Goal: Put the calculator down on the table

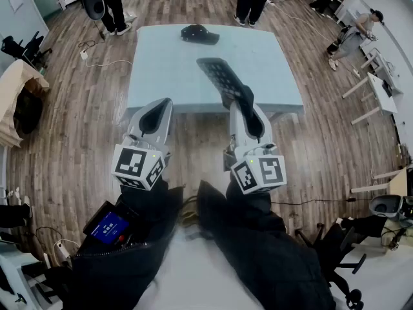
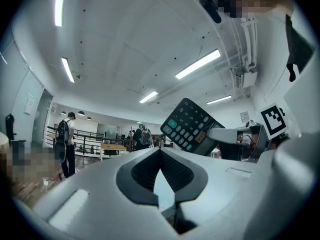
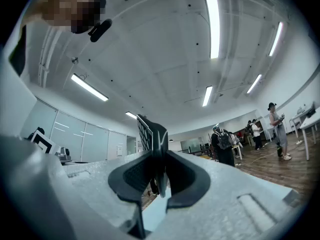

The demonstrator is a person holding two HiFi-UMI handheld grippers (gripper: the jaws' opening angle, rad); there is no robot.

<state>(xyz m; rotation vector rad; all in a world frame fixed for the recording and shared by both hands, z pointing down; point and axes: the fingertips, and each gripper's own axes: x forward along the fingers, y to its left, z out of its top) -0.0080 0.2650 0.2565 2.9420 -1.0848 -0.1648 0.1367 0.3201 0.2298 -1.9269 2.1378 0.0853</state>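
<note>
Right gripper (image 1: 246, 102) clamps the calculator (image 1: 219, 77), which juts ahead of its jaws; left gripper (image 1: 159, 106) beside it, closed and empty; we lower gently, flat onto the table (image 1: 161, 70) beneath, then release

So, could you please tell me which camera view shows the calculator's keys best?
The left gripper view: the calculator faces it, keys plainly visible. The head view shows it dark and tilted above the table, held by the right gripper. The right gripper view sees it edge-on between the jaws.
</note>
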